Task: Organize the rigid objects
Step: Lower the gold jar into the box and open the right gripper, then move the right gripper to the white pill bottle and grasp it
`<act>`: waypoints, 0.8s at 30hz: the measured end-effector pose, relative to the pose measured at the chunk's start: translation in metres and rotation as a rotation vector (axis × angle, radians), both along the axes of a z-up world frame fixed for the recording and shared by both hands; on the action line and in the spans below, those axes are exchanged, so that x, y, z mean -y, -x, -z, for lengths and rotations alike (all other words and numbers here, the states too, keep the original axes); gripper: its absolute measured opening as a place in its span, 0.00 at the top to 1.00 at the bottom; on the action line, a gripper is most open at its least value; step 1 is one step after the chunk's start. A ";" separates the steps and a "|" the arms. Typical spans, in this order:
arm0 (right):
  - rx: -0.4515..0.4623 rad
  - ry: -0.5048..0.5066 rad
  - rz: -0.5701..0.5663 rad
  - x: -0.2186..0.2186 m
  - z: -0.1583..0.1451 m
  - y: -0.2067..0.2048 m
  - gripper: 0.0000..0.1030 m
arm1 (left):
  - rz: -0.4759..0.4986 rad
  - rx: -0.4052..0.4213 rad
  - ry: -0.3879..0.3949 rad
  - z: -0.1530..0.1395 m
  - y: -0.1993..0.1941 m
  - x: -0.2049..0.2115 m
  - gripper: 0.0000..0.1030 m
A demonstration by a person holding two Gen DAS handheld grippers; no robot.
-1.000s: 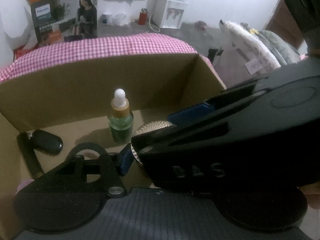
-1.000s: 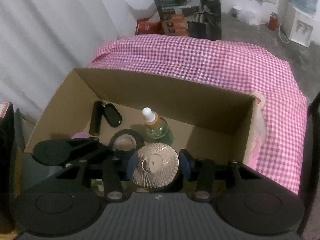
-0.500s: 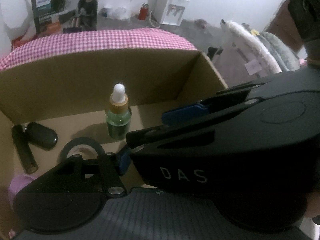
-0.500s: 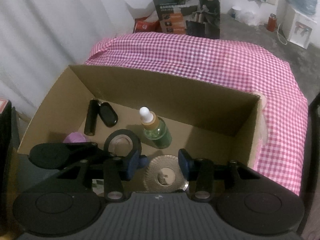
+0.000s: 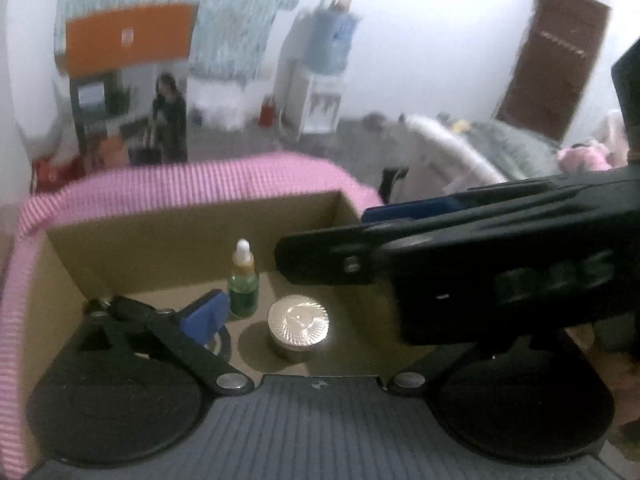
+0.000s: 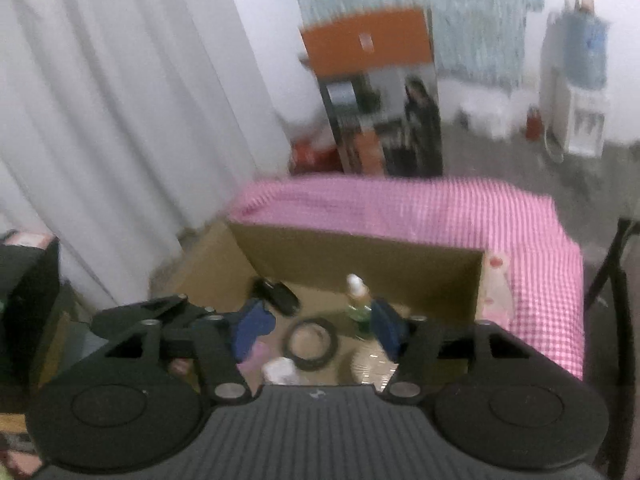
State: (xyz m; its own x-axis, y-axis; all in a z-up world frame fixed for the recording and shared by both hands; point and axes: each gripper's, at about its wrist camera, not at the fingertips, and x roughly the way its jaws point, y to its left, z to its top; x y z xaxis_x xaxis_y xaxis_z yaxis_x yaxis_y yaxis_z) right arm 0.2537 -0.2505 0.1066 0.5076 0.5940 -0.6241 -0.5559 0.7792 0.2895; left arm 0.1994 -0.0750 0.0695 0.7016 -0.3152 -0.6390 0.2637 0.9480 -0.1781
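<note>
Both views are blurred. The cardboard box [image 5: 192, 240] sits on the pink checked cloth [image 6: 400, 204] and serves as the landmark. On the box floor a round silver tin [image 5: 298, 326] lies flat near the middle, free of any grip. Just behind it and to its left a green dropper bottle [image 5: 243, 280] stands upright. A black tape ring [image 6: 311, 342] lies flat left of the bottle, and a dark oval object [image 6: 280, 298] rests toward the box's far left corner.

The left gripper [image 5: 304, 300] hovers above the box, its jaws having just been opening and now spread wide with nothing between them. The right gripper [image 6: 316, 330] also hangs over the box; its jaws have just been opening and hold nothing.
</note>
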 end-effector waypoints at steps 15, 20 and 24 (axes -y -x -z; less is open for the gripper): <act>0.089 -0.259 0.005 0.019 -0.007 0.128 0.04 | -0.112 0.143 -0.060 -0.020 0.118 -0.067 0.00; 0.003 -0.283 -0.007 -0.003 0.019 0.134 0.04 | -0.173 0.128 -0.119 0.001 0.130 -0.085 0.00; -0.070 -0.278 -0.027 -0.028 0.040 0.130 0.08 | -0.208 0.080 -0.176 0.027 0.124 -0.091 0.00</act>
